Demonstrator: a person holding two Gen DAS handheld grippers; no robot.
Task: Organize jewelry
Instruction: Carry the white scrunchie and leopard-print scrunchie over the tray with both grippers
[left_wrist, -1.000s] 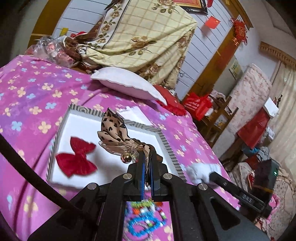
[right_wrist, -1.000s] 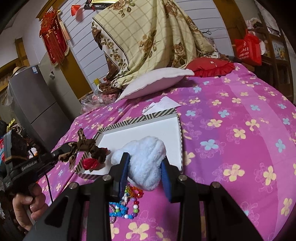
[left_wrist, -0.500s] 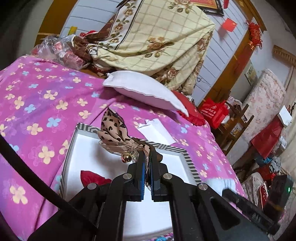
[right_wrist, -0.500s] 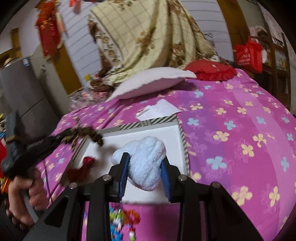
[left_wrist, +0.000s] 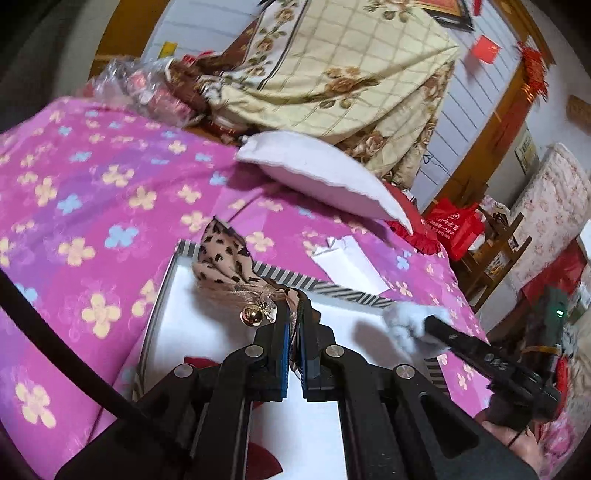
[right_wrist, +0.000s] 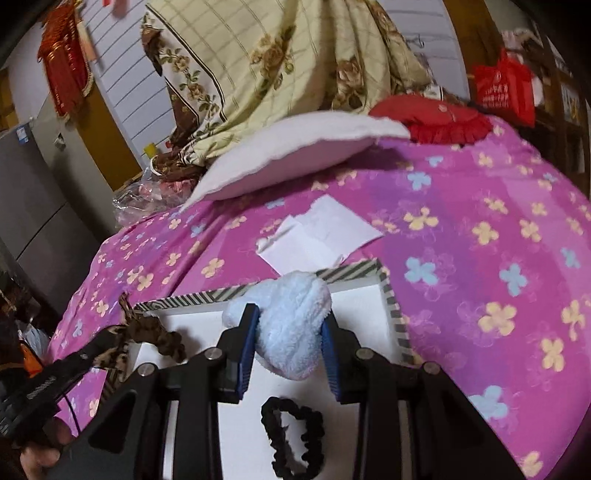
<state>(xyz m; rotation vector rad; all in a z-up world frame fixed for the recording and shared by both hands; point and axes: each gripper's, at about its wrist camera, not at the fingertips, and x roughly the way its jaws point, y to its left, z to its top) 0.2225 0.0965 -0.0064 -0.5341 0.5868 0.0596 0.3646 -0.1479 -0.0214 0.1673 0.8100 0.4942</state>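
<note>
My left gripper (left_wrist: 293, 325) is shut on a leopard-print hair bow (left_wrist: 229, 266) with a small gold bell, held over the far left corner of a white tray with a striped rim (left_wrist: 343, 293). The same bow (right_wrist: 151, 332) shows at the tray's left edge in the right wrist view. My right gripper (right_wrist: 290, 332) is shut on a fluffy light-blue scrunchie (right_wrist: 291, 321) above the tray's far side (right_wrist: 388, 291). A black scrunchie (right_wrist: 295, 435) lies in the tray below it. A dark red bow (left_wrist: 199, 363) lies in the tray, mostly hidden by my left gripper.
The tray sits on a bed with a pink flowered cover (right_wrist: 480, 229). White paper sheets (right_wrist: 321, 232) lie just beyond the tray, then a white pillow (right_wrist: 295, 151), a red cushion (right_wrist: 436, 118) and a piled floral quilt (left_wrist: 343, 70). A person's hand (right_wrist: 37, 454) holds the left gripper.
Both grippers have moved forward over the tray with their items still held. The beaded jewelry in front of the tray has dropped out of view, and the black scrunchie now shows under the right gripper.
</note>
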